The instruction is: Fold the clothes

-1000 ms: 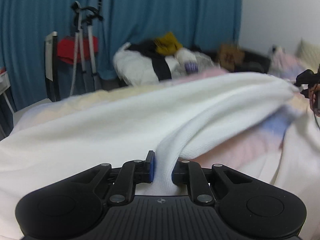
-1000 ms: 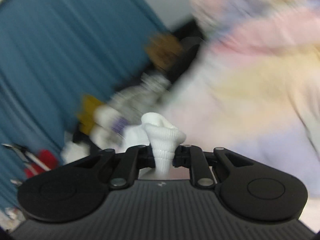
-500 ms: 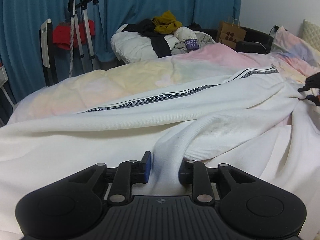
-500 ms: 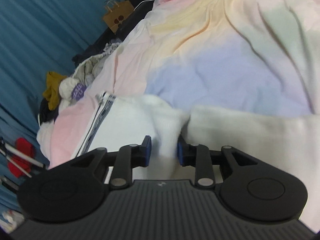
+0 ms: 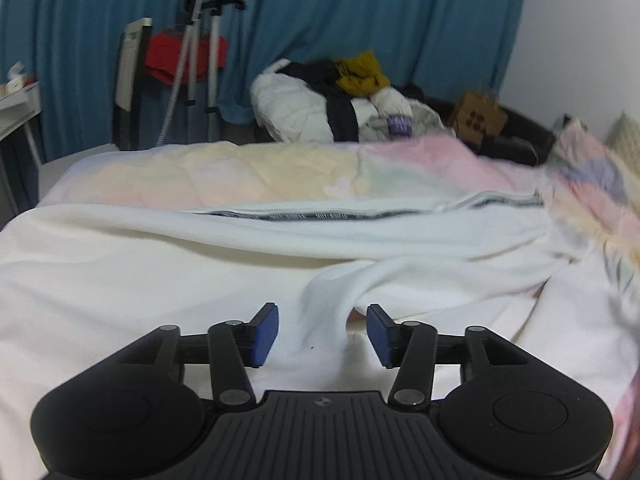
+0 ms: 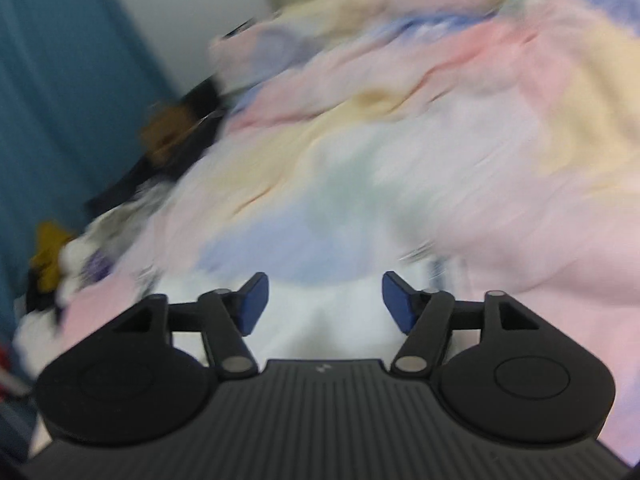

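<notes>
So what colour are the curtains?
Blue curtains, clearest in the left wrist view.

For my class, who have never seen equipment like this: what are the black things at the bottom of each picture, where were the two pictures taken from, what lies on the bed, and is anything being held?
There is no robot here. A person holds a pair of hand-operated tongs in each hand, and a wide-angle camera on each looks forward along its two blue-padded fingers. One picture comes from the left tongs, the other from the right tongs. Both stand open and hold nothing. A white garment with a dark printed stripe lies spread on a pastel bedspread; a ridge of it runs up between the left fingers, ungripped. The right view is blurred. A clothes pile sits behind, before a blue curtain.
</notes>
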A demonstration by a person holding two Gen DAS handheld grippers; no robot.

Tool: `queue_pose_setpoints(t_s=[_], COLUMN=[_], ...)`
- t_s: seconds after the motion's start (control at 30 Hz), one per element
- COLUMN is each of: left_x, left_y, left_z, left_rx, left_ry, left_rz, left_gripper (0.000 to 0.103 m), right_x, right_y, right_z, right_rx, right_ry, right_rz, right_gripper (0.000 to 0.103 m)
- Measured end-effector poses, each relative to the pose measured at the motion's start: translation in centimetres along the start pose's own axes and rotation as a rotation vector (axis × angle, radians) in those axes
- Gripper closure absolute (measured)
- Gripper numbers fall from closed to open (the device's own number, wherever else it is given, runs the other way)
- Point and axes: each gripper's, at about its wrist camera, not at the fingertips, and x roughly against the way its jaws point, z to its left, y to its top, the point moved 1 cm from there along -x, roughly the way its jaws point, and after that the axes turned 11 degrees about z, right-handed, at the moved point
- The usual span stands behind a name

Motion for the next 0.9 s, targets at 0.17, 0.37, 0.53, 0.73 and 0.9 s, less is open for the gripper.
queue_pose_setpoints(t_s=[0.17,0.37,0.53,0.73,0.9], left_x=[6.5,14.6,17.9,13.9,11.6], left_y=[-1.0,-6.6,-13.6,-15.4,-14.9], left_z=[5.0,15.7,21.9,23.3,22.7], left_rx=[0.24,0.664,1.024,1.186,1.216], left_ry=[0.006,-0.015,-0.099,-0.215,-0.206], left_rz=[-0.041,-0.01,0.034,0.129,0.132], left_gripper=[0.027,0.023,0.023,0.023,0.061], right_x=[-3.9,-5.3,-3.9,-1.4,-1.0], right_y=[-0.2,-0.5,0.1,0.8,1.0], right_z=[-3.2,-3.4,-2.4,-2.4,-1.9], right_rx=[-0.119,-0.077,-0.071,-0.102,-0.053], right_ry=[-0.135,-0.046,-0.001,0.038,0.055], right_rz=[0.144,0.169,0.099,-0.013,-0.025], right_gripper=[0.035,0.075,0.089,0.09,0.09])
